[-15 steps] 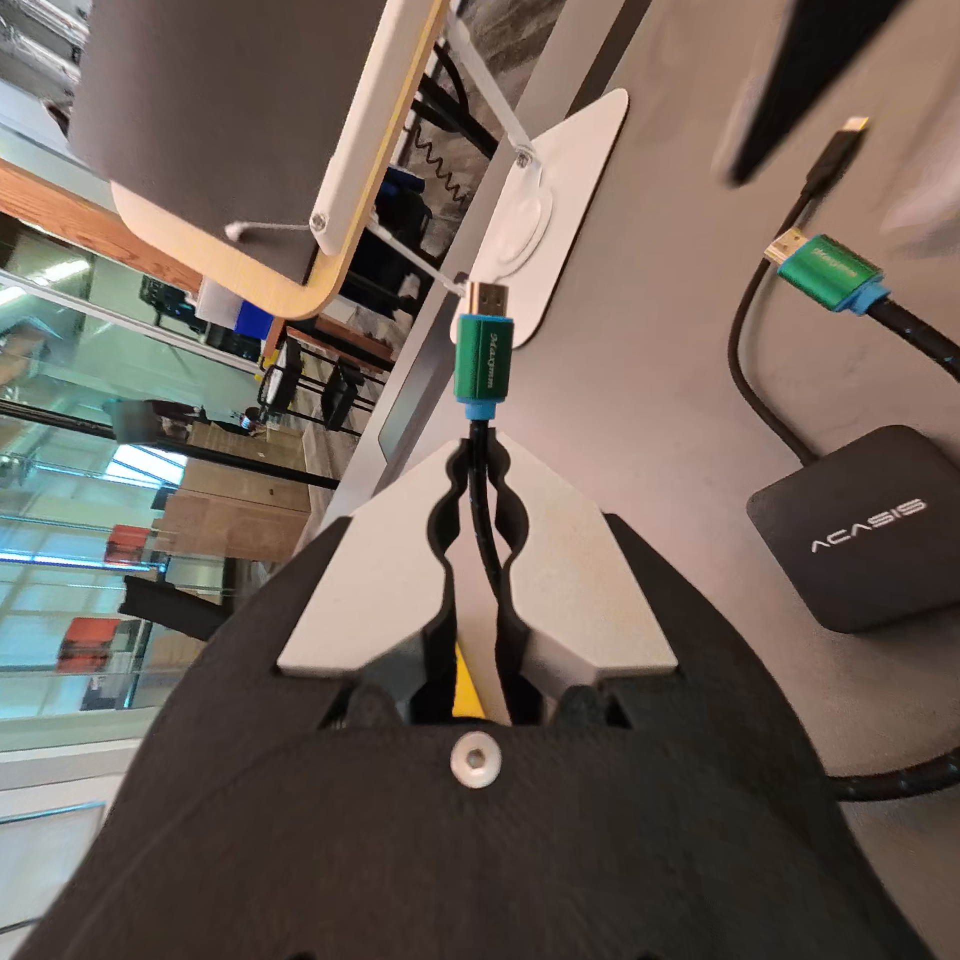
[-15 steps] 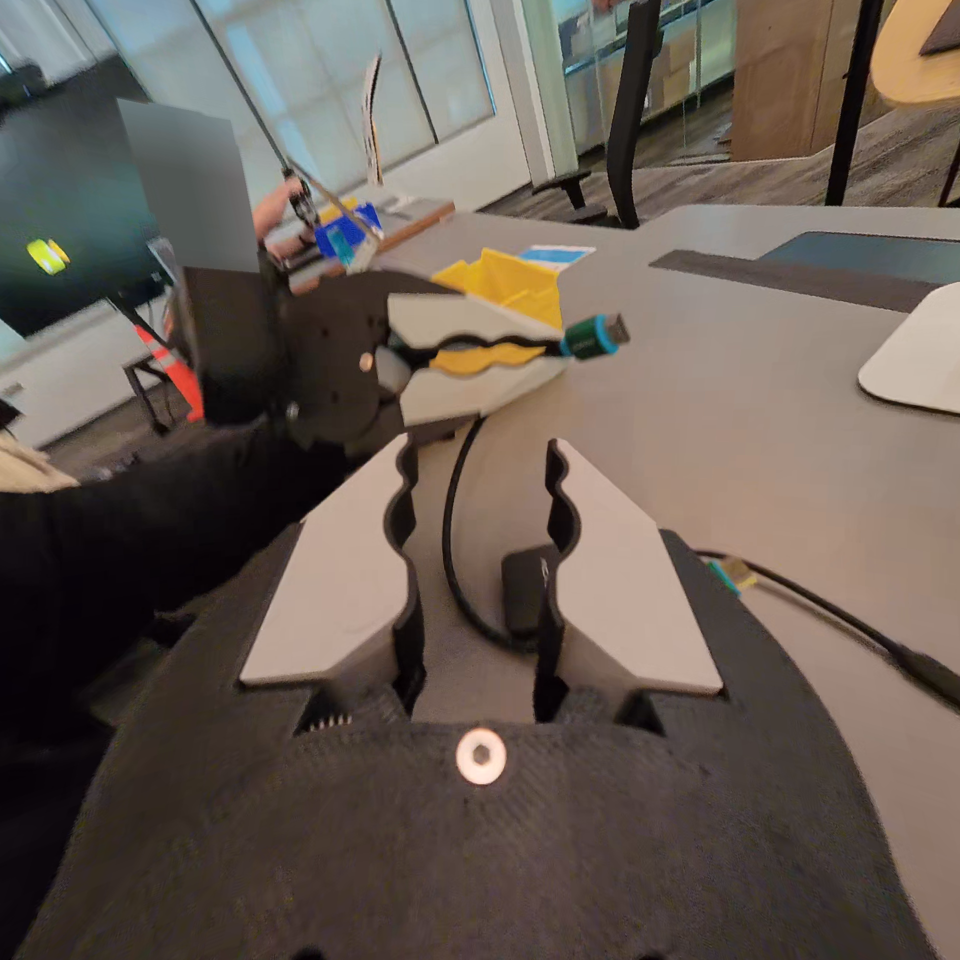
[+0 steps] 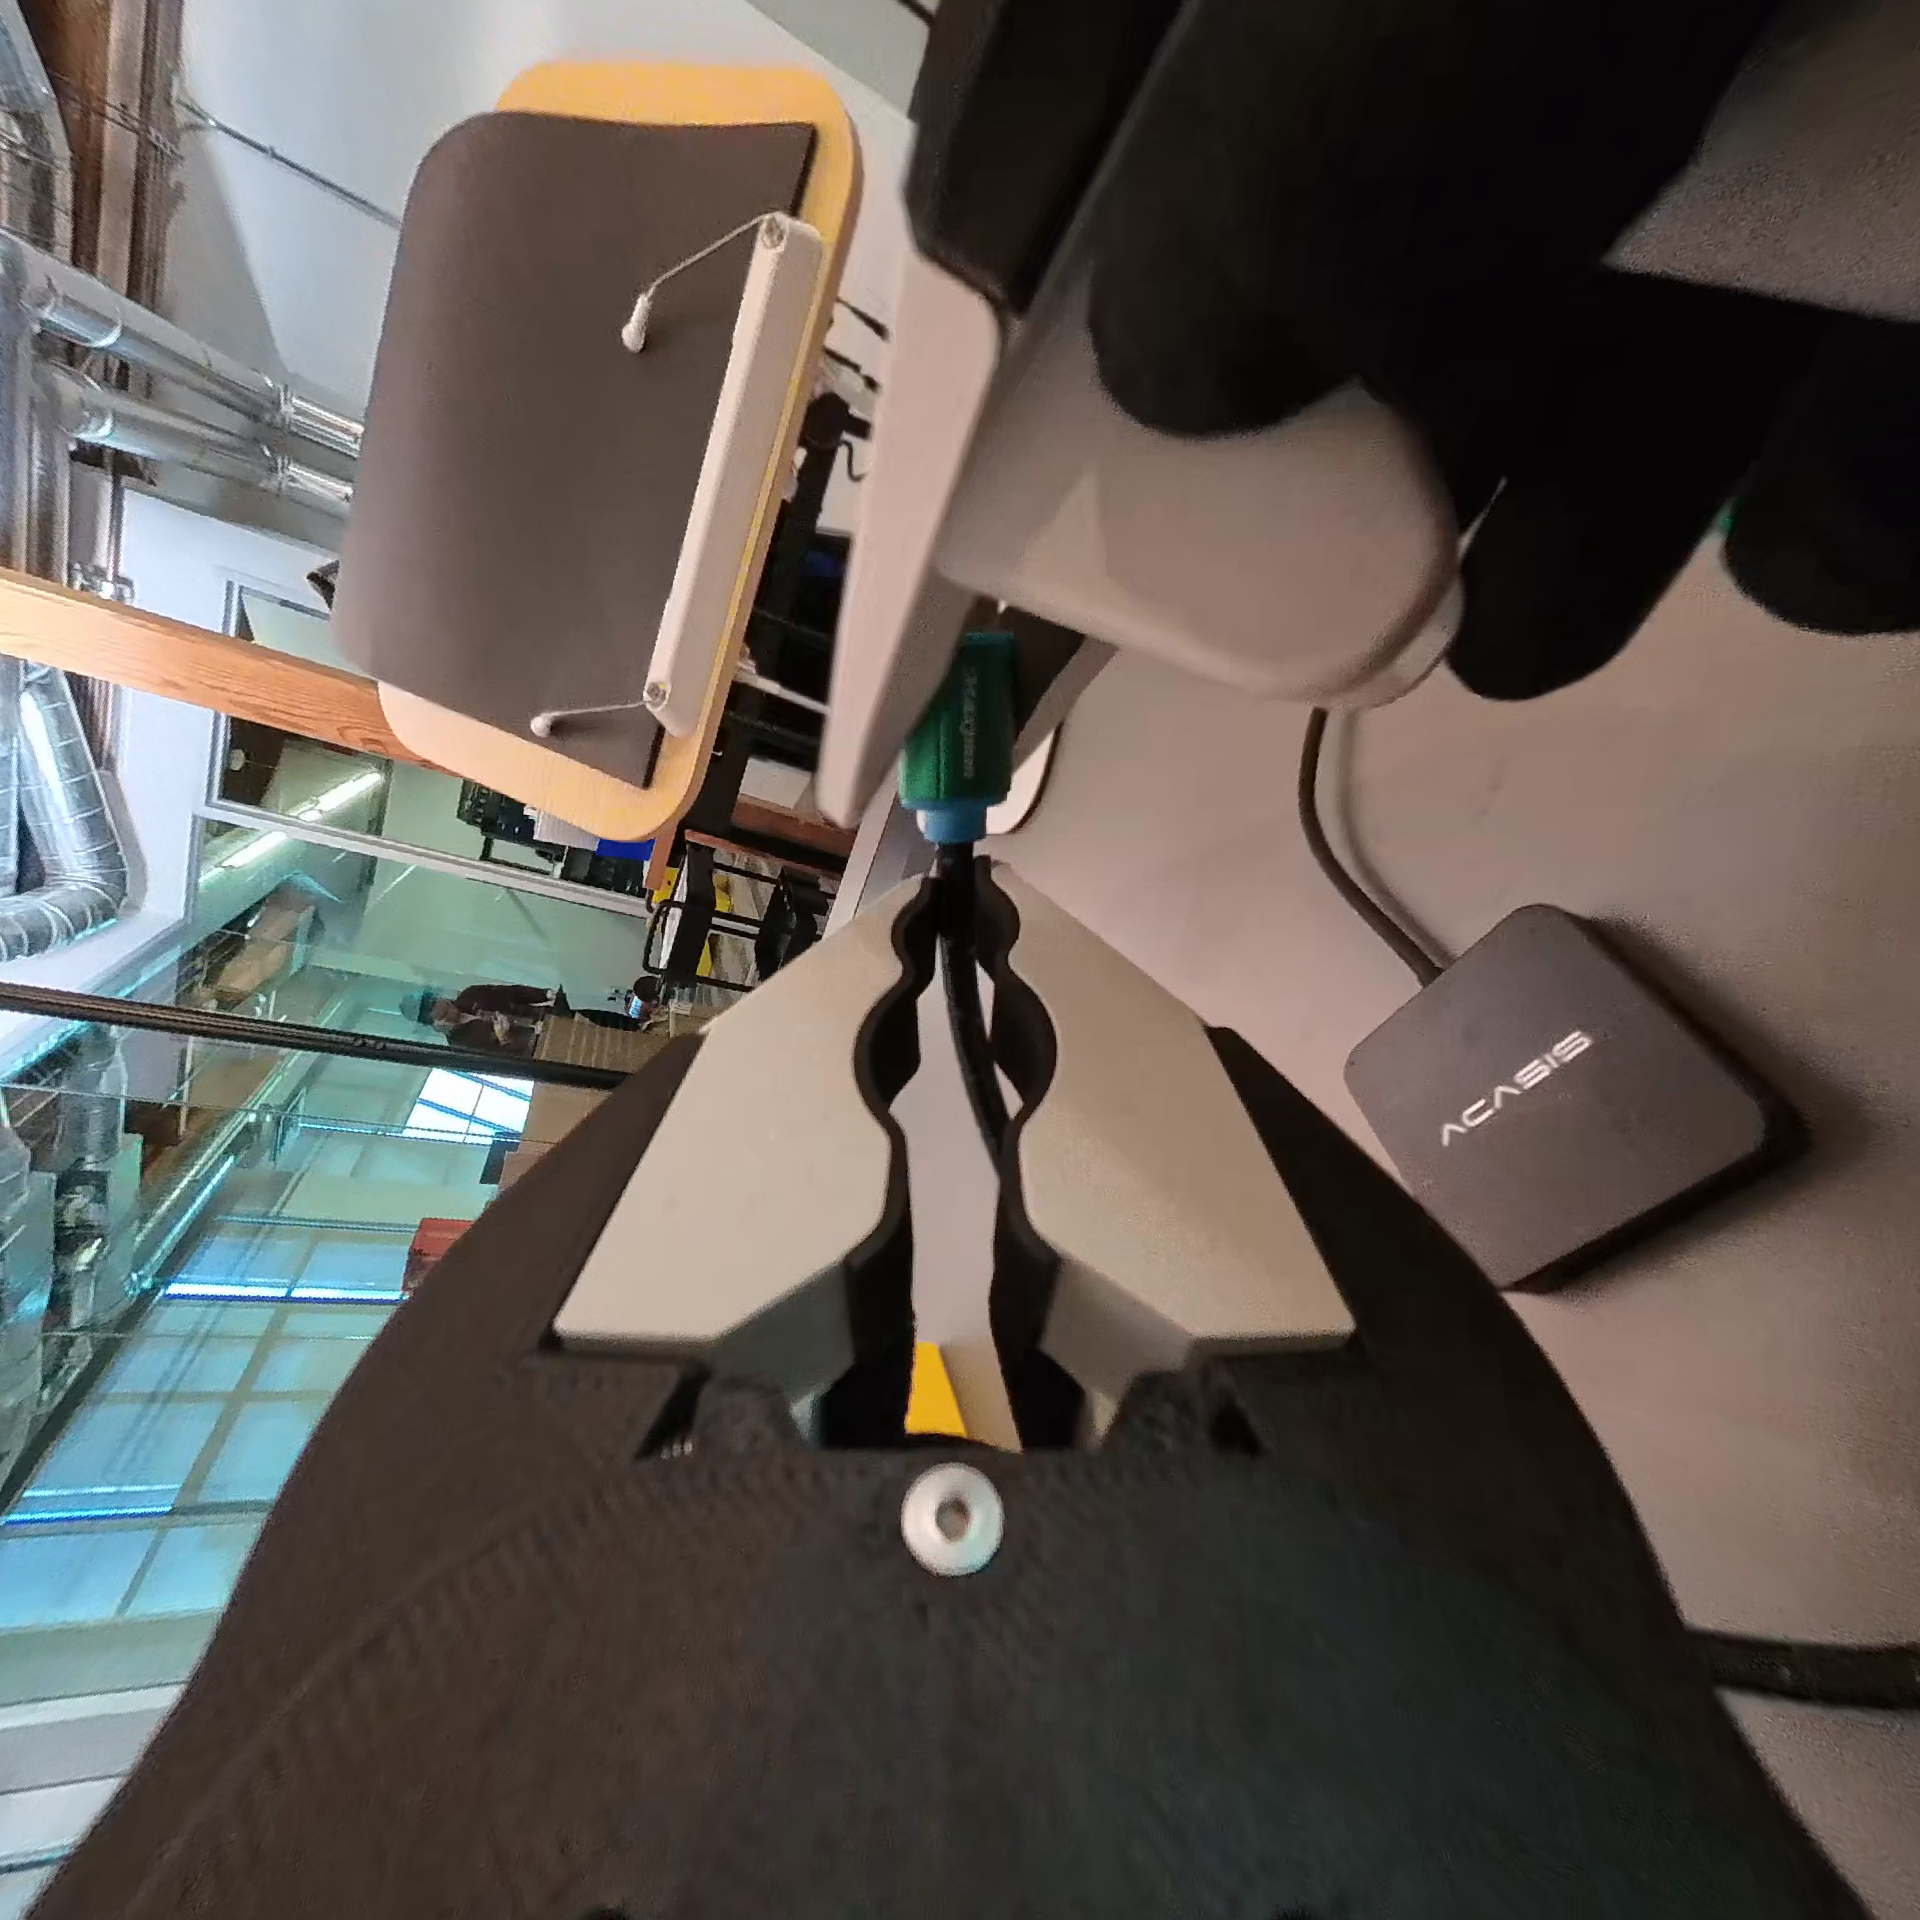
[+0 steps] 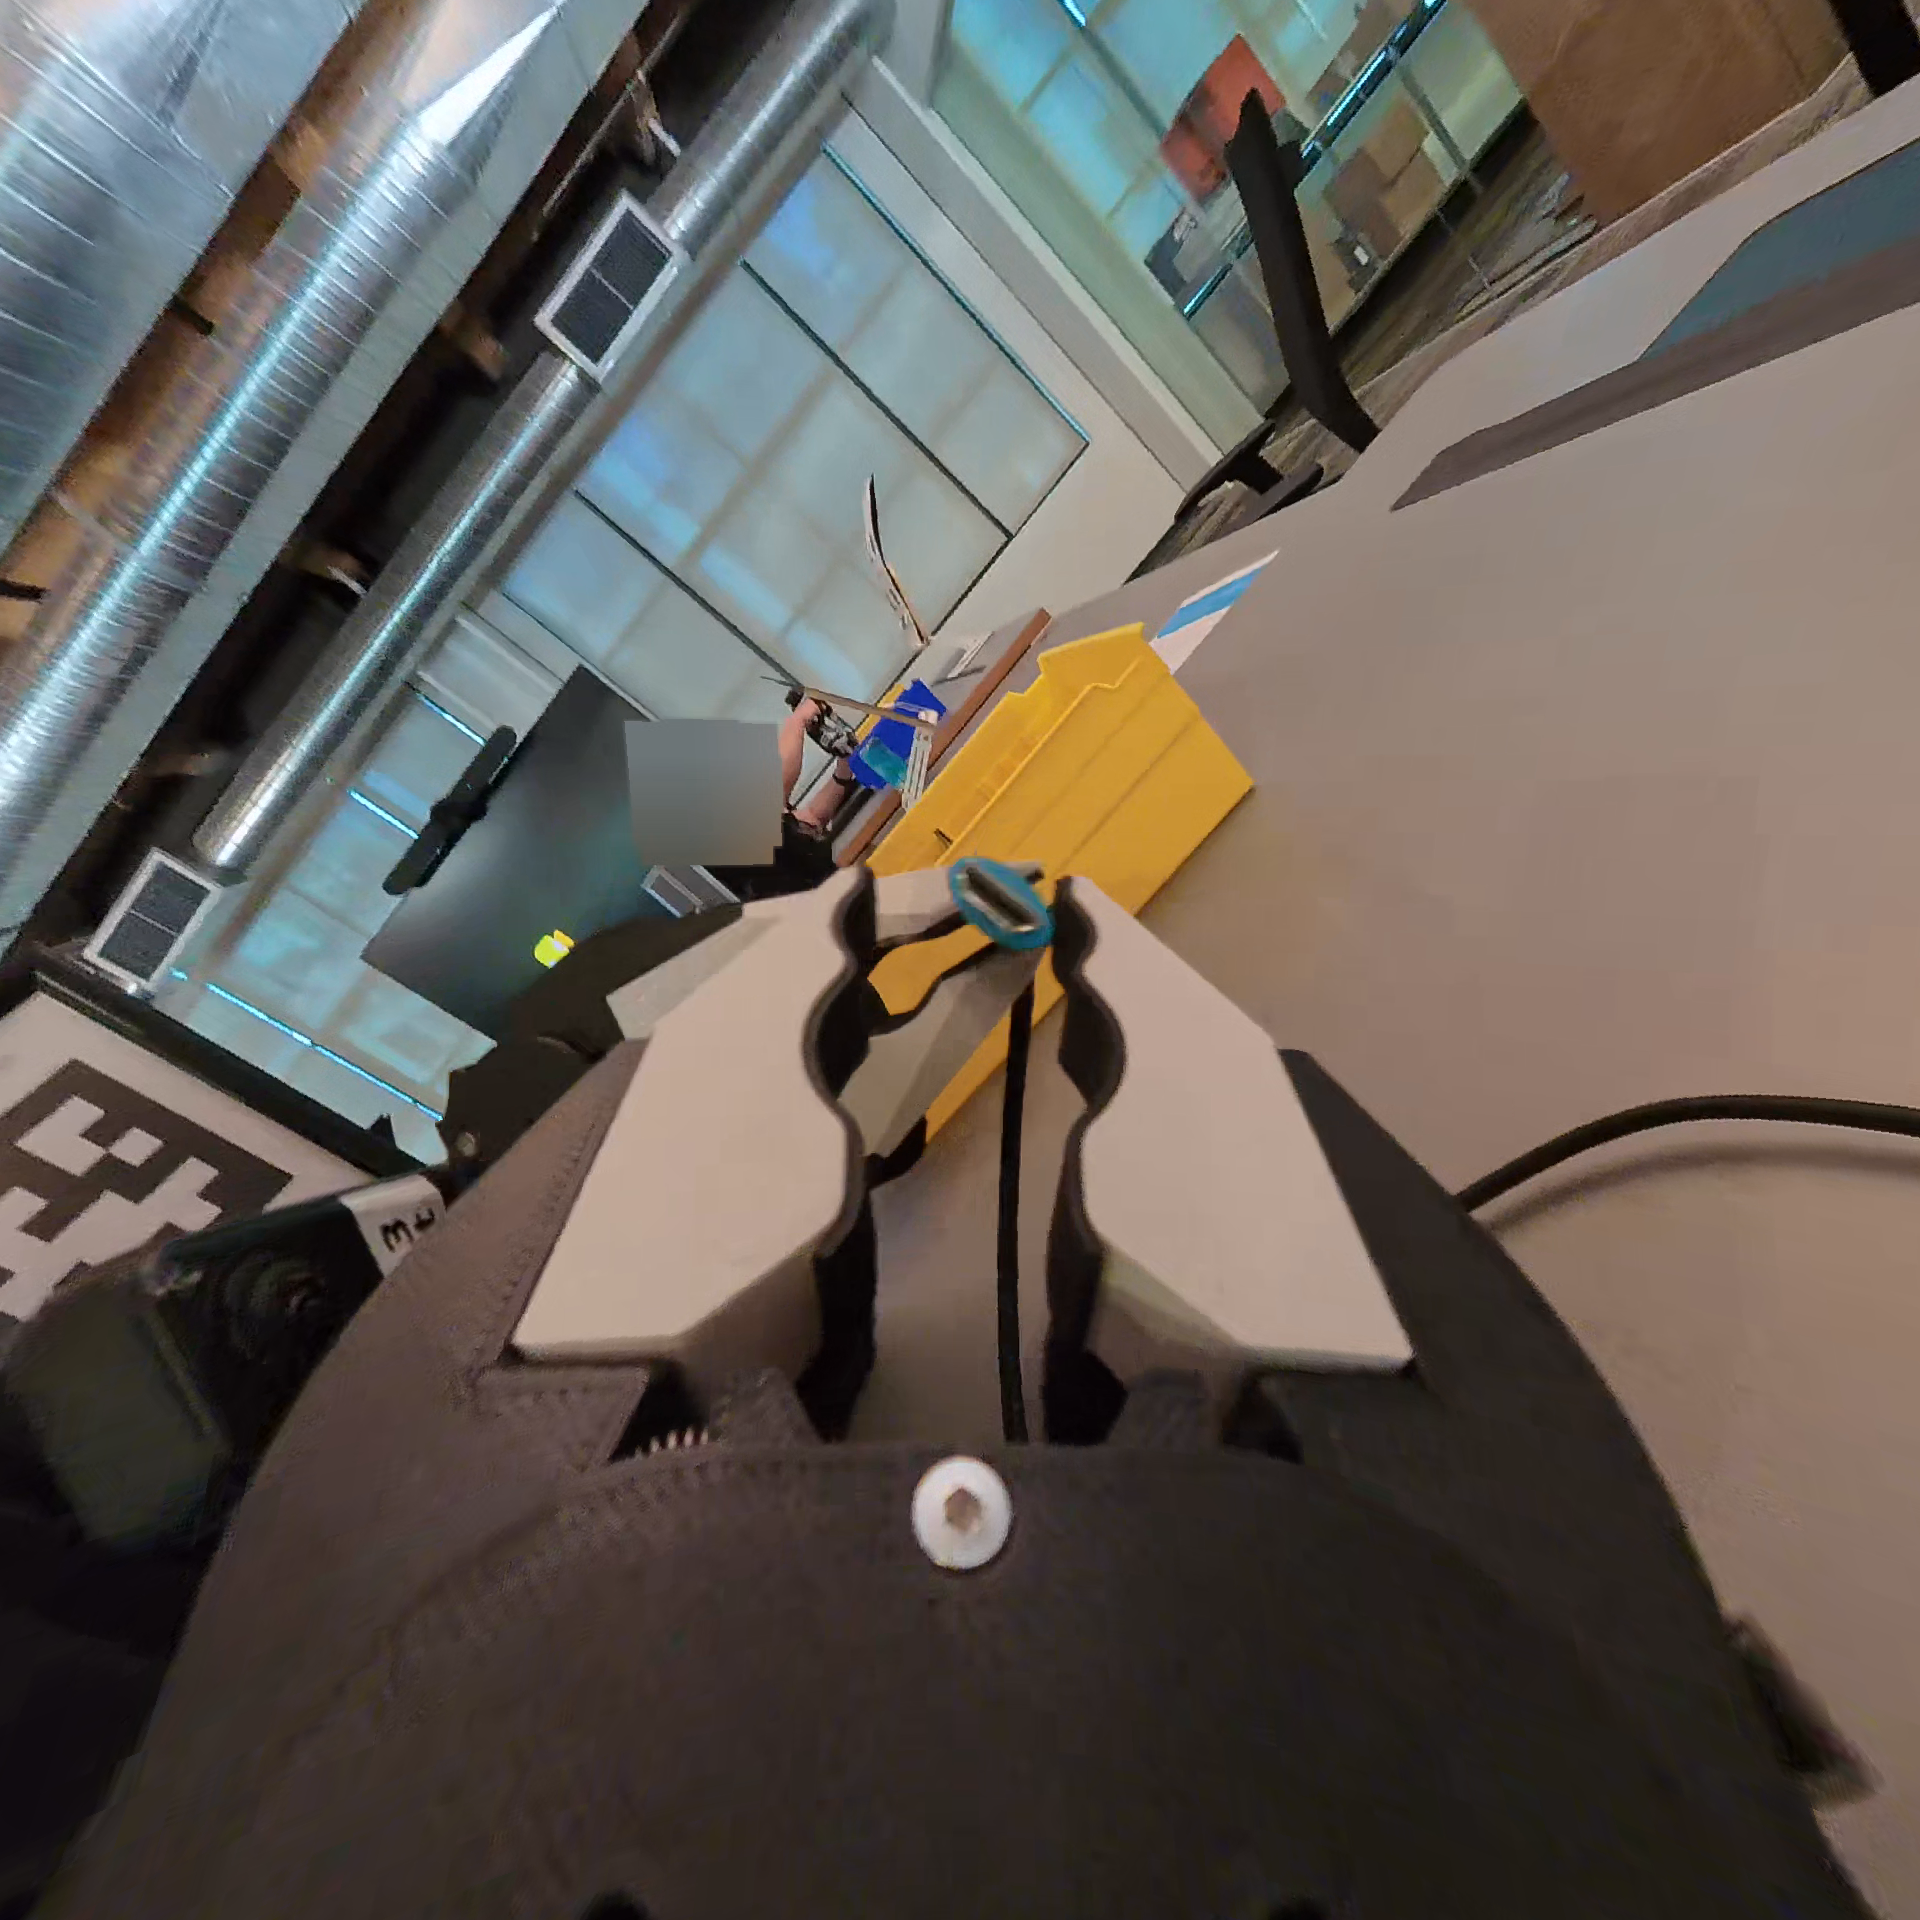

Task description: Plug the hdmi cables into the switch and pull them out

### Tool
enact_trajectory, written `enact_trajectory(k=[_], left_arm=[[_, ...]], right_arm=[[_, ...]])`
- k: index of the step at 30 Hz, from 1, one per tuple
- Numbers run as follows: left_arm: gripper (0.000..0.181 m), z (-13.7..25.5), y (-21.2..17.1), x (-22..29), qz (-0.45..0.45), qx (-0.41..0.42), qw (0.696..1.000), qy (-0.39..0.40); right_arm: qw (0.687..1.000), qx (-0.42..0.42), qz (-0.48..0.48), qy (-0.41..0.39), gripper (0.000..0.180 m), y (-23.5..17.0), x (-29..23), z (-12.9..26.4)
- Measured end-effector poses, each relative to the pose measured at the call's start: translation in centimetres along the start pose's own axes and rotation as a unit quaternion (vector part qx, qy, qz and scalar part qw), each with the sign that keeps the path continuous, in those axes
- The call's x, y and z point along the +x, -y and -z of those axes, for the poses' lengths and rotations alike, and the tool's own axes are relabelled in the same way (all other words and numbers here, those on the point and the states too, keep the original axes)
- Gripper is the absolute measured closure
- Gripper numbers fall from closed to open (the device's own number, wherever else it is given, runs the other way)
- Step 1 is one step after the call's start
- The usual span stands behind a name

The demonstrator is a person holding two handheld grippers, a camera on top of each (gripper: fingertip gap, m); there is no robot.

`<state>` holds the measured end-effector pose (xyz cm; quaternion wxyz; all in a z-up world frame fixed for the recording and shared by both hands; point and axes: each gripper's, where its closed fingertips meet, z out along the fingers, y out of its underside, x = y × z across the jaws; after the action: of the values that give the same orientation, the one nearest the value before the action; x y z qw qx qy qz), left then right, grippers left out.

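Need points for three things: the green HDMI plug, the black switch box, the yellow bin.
green HDMI plug (image 3: 958, 727), left wrist view, on its green shell ahead of the tongs.
black switch box (image 3: 1548, 1101), left wrist view, on its flat top face.
yellow bin (image 4: 1101, 758), right wrist view, on its side wall.

My left claw (image 3: 951, 894) and right claw (image 4: 961, 920) have black printed bodies, grey wavy-edged fingers, and one silver screw (image 3: 953, 1536) each.

Right tongs (image 3: 1039, 665) crowd plug (image 3: 956, 727) ahead; switch (image 3: 1558, 1101) sits unobstructed beside on table (image 3: 1558, 810).
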<state>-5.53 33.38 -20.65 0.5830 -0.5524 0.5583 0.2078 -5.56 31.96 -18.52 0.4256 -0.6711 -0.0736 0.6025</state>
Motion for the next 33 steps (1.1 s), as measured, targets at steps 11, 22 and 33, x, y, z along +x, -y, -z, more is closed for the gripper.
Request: enact_trajectory(k=[11, 22, 33], left_arm=[[0.149, 0.9, 1.7, 1.8, 0.060, 0.048, 0.988, -0.131], [0.119, 5.8, 4.1, 3.8, 0.359, 0.075, 0.784, -0.500], [0.181, 7.6, 5.4, 2.6, 0.433, 0.143, 0.683, -0.570]], right_arm=[[0.998, 0.015, 0.030, 0.049, 0.166, 0.2, 0.1, 1.5], [0.976, -0.039, 0.152, 0.155, 0.167, -0.5, -4.9, 2.0], [0.963, -0.051, 0.192, 0.183, 0.164, -0.8, -6.4, 2.2]])
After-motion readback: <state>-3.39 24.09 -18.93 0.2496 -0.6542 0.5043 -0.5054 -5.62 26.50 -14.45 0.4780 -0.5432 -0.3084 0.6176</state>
